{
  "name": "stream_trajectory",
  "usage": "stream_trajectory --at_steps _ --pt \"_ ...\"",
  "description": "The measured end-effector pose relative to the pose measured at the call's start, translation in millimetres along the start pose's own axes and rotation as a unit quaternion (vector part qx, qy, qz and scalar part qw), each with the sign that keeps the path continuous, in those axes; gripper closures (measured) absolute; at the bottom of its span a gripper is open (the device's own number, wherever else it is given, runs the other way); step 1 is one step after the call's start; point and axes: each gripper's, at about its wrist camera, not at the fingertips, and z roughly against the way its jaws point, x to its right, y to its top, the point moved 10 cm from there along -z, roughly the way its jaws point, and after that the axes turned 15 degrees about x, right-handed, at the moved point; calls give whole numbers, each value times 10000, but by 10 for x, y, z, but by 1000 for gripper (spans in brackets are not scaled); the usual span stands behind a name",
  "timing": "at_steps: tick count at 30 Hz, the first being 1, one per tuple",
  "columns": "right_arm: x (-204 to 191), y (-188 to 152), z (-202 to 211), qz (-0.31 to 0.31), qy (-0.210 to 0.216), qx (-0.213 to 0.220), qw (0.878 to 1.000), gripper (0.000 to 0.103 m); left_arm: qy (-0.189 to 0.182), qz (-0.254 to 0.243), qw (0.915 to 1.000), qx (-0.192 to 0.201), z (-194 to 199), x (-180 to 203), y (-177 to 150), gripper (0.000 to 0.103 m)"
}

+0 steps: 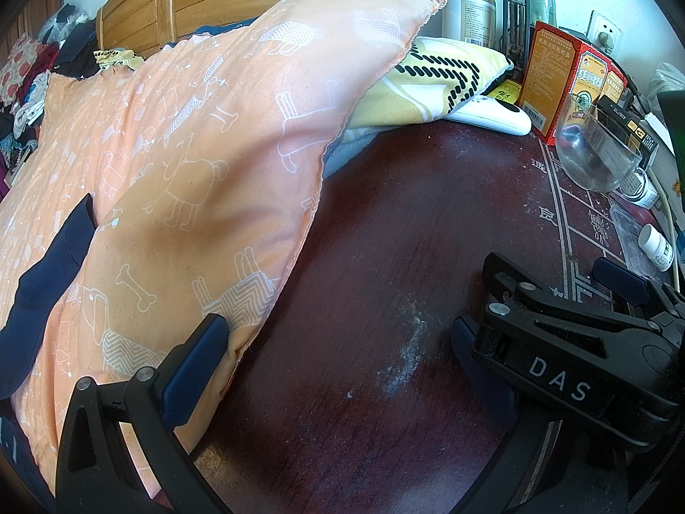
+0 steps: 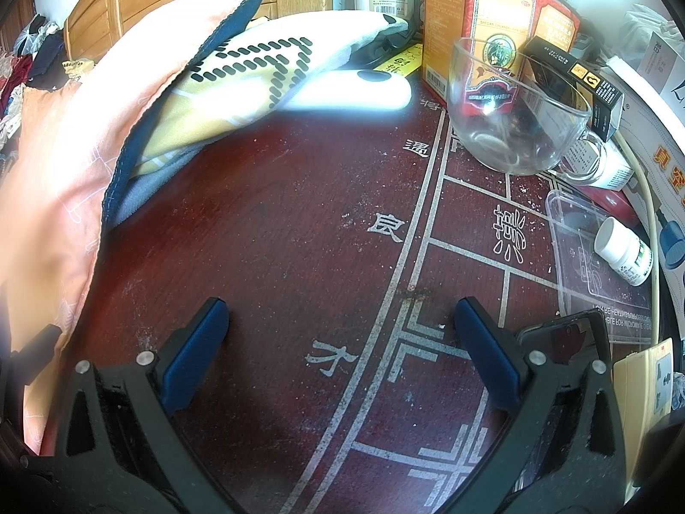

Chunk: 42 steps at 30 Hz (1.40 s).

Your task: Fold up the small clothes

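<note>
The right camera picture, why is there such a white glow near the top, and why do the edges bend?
Right wrist view: sunlight washes out the white gadget and the orange pillow, blurring their edges. Both views: the fisheye lens curves the straight table lines and darkens the corners. Left wrist view: evenly lit, little glare.

Orange dog-print cloth (image 1: 192, 162) draped over the dark red counter (image 1: 364, 278), left hand-held gripper (image 1: 338, 342) spread wide (one pad touching the cloth's edge), glass cup (image 1: 595, 150) beyond

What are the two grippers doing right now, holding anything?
Left gripper: open, holding nothing; one of its fingers is beside the orange pillow.
Right gripper: open, empty, over the dark red table.
</note>
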Motion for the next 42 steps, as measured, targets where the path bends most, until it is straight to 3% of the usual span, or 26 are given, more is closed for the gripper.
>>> stream_trajectory --at_steps 42 --pt "-40 60 -59 38 82 78 9999 0 0 0 10000 0 1 0 1 0"
